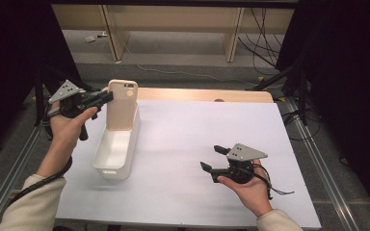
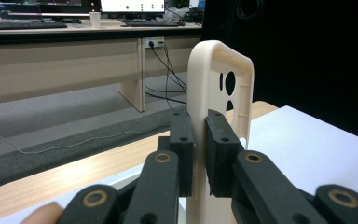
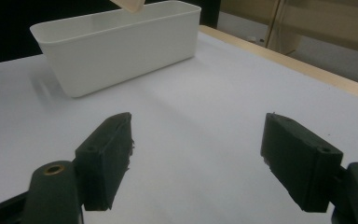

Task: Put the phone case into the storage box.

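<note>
A cream phone case (image 1: 122,104) is held upright over the far end of a white plastic bin (image 1: 117,147) at the table's left. My left gripper (image 1: 107,96) is shut on the case's left edge; in the left gripper view both pads pinch the case (image 2: 216,102) between them at the gripper (image 2: 199,140). My right gripper (image 1: 213,158) rests low over the white table surface at the front right, jaws wide open and pointing left. In the right gripper view its open gripper (image 3: 196,158) faces the bin (image 3: 121,46), with a corner of the case (image 3: 129,4) at the top.
The white table top (image 1: 197,139) has a wooden strip (image 1: 207,94) along its far edge. Metal rails (image 1: 318,159) run along both sides. Beyond the table are desk legs and cables on the floor.
</note>
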`<state>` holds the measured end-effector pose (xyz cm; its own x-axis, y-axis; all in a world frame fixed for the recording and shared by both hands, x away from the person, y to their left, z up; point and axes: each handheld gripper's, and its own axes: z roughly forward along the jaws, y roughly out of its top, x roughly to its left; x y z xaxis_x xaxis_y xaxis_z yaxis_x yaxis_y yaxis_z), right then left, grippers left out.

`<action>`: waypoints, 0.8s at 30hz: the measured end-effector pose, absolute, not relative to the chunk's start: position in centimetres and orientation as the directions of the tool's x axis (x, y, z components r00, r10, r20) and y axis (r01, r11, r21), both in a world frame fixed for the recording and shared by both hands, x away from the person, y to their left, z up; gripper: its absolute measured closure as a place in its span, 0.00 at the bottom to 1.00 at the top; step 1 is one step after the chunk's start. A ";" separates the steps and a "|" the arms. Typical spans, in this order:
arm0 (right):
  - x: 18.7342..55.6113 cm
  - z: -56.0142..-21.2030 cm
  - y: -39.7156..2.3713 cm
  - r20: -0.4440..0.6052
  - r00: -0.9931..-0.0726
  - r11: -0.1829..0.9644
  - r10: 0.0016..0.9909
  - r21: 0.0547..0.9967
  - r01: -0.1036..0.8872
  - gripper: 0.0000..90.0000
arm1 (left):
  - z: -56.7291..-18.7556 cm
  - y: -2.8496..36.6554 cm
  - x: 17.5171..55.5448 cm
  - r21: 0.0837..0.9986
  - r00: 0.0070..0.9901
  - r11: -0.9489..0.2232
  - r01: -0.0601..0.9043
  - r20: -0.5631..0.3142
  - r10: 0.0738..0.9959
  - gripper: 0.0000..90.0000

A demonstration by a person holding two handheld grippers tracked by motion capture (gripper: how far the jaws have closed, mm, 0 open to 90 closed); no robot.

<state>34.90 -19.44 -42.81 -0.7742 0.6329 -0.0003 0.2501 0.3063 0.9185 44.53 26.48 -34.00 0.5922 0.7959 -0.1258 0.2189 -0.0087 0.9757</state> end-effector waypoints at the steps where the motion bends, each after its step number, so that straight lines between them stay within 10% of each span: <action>1: 35.0 -42.8 -19.5 -0.016 -0.774 0.313 0.633 0.920 0.237 0.29 | -34.0 26.5 44.6 0.976 0.591 -0.011 0.219 -0.124 0.797 0.92; 24: 34.6 -42.8 -20.0 -0.005 -0.770 0.299 0.639 0.923 0.243 0.29 | -34.6 27.0 46.0 0.974 0.580 -0.017 0.226 -0.121 0.806 0.92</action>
